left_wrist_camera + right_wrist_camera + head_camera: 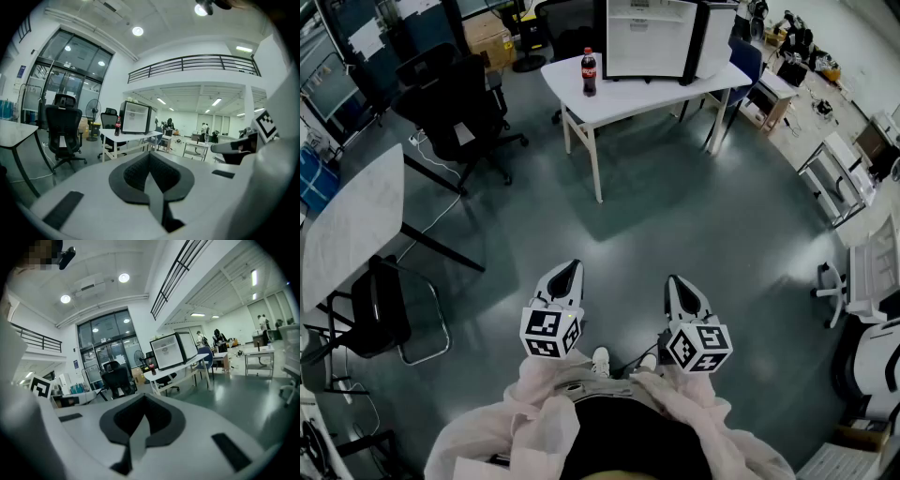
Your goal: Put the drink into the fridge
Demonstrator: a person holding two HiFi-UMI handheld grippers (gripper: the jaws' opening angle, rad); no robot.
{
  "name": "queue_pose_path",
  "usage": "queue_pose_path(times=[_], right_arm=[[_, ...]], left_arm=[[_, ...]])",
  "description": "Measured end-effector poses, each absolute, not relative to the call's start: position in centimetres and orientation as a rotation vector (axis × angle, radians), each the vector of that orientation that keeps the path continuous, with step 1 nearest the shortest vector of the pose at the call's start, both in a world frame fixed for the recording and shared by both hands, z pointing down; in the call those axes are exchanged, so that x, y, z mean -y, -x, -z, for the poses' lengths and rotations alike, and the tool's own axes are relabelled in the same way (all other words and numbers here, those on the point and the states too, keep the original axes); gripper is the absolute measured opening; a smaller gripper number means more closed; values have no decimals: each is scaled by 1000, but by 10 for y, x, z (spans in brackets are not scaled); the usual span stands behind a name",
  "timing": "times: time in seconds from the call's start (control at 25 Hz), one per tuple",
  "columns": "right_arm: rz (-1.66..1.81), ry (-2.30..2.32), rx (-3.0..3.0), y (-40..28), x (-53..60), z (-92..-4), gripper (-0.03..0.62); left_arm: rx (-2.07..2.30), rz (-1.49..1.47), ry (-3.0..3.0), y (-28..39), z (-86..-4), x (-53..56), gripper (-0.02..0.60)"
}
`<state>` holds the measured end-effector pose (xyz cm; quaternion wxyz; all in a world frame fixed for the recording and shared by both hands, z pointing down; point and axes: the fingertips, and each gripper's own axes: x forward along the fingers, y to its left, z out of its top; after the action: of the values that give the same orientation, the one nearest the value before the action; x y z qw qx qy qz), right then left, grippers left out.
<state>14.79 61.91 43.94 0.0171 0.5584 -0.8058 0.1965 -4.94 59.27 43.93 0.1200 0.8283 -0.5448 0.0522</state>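
Head view: the left hand-held gripper (570, 272) and the right hand-held gripper (674, 281) are held side by side in the lower middle of the frame, just above the person's pale sleeves (534, 412). Both point up the picture over the grey floor (694, 216). Each has its two jaws pressed together to a single point, with nothing caught between them and nothing touching them (the marker cubes sit at their rear ends, nearest the body). The left gripper view agrees: the left hand-held gripper (150, 157) has its dark pads meeting along one seam, empty. In the right gripper view the right hand-held gripper (143, 401) is likewise fully closed on nothing. The drink bottle (589, 73), dark with a red cap and label, stands upright at the upper middle of the head view, on the left part of a white bench (647, 101), well apart from both grippers. Just to its right on that bench stands the fridge (652, 37), its white shelved inside facing the camera. A black office chair (455, 112) stands at the upper left.
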Motion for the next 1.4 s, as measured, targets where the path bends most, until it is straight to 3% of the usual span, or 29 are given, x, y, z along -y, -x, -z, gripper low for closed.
queue_pose_path(times=[1.4], right_arm=[[-605, -1640, 2545, -71, -546, -446, 12]], left_arm=[[1686, -102, -2347, 121, -440, -549, 9]])
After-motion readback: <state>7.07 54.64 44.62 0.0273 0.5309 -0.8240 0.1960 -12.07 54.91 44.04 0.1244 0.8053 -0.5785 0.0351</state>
